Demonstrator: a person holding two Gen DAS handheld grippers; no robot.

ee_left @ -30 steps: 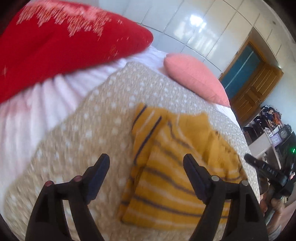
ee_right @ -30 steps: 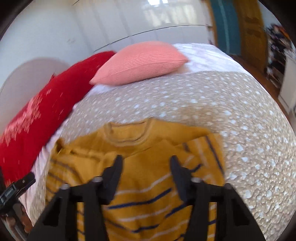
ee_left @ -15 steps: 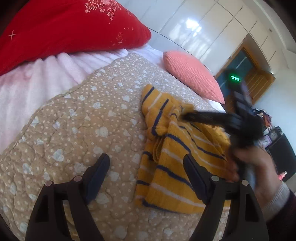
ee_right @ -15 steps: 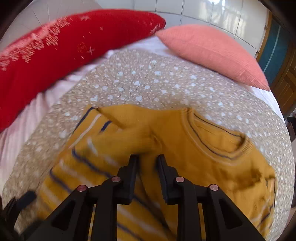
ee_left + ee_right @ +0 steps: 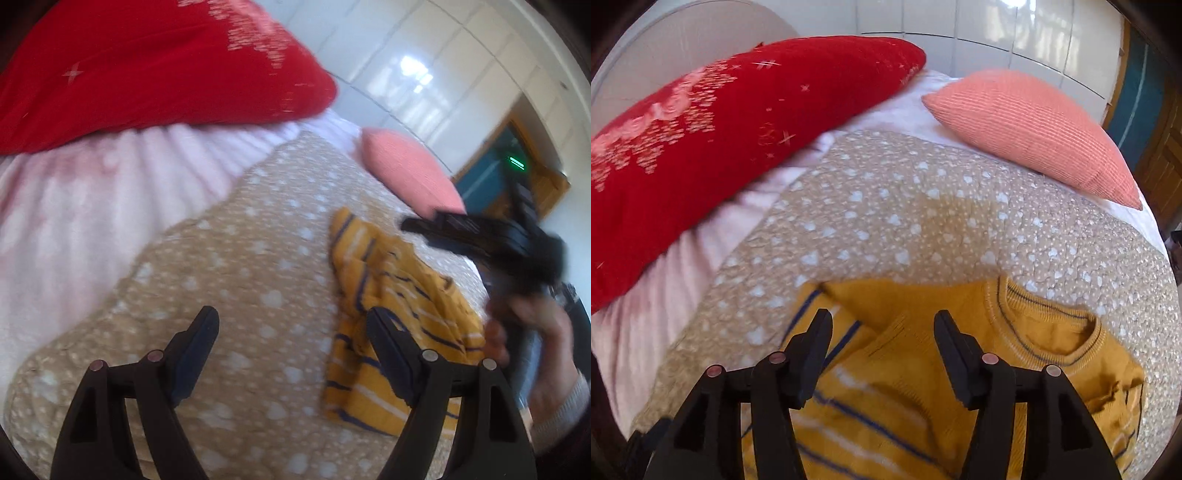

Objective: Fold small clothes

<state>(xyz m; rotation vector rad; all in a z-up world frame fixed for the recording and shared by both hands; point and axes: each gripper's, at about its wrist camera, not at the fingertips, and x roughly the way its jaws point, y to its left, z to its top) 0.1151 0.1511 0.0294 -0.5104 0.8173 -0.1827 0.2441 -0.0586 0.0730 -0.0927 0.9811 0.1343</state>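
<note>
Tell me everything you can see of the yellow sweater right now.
The yellow sweater is a small mustard knit with thin navy and white stripes and a ribbed round neck trimmed in navy. It lies partly folded and rumpled on the beige spotted quilt, one side turned over the body, neck toward the pink pillow. The right claw hangs over it, its jaws having just been opening, with nothing pinched between them. The left claw stands open beside its striped edge.

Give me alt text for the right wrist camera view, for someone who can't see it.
The right gripper, its jaws just opened and holding nothing, hangs above a partly folded mustard sweater with navy and white stripes. The sweater lies on a beige quilt dotted with white hearts; a red pillow and a coral cushion sit beyond.
</note>
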